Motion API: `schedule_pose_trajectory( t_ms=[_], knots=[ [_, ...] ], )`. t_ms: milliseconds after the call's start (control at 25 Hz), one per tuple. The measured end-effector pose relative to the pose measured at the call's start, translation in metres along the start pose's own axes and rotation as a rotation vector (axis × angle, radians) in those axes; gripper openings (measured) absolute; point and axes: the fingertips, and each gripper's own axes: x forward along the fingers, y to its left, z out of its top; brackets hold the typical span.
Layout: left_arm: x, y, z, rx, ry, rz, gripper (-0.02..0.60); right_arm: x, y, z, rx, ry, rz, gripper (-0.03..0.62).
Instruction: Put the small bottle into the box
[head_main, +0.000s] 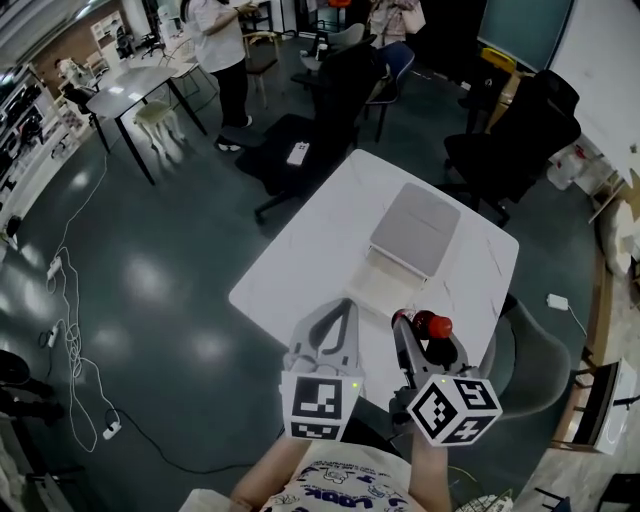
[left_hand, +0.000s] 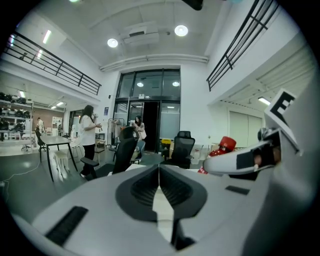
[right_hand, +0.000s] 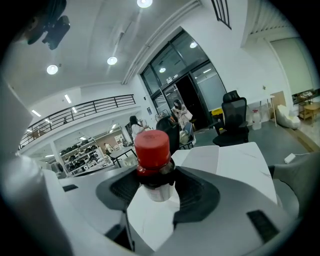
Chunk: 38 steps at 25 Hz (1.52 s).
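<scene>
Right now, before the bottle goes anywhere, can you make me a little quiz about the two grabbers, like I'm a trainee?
1. True or false: the left gripper is holding the small bottle.
2. What colour is the small bottle's cap? A) blue B) red C) green
3. Fill in the blank: the box sits on the white ____, further away than both grippers.

Key
1. False. The left gripper's jaws are together with nothing between them; the right gripper is shut on the small bottle.
2. B
3. table
</scene>
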Motion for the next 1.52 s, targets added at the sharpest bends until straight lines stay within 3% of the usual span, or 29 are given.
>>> schedule_pose_trajectory(
  t_ms=[400,840,1520],
  knots=[
    [0.037,0.009,-0.007,-0.010,0.047,-0.007,0.018,0.036,-0.021,0.004,0.020,0.039,-0.016,0.229],
    [0.097,0.020,-0.018,-0.007,0.111,-0.085,0.020,0.087,-0.045,-0.001,0.067,0.094,-0.078,0.229],
    [0.160,0.029,-0.077,-0.049,0.290,-0.170,0.018,0.145,-0.088,-0.043,0.143,0.238,-0.181,0.229]
  ],
)
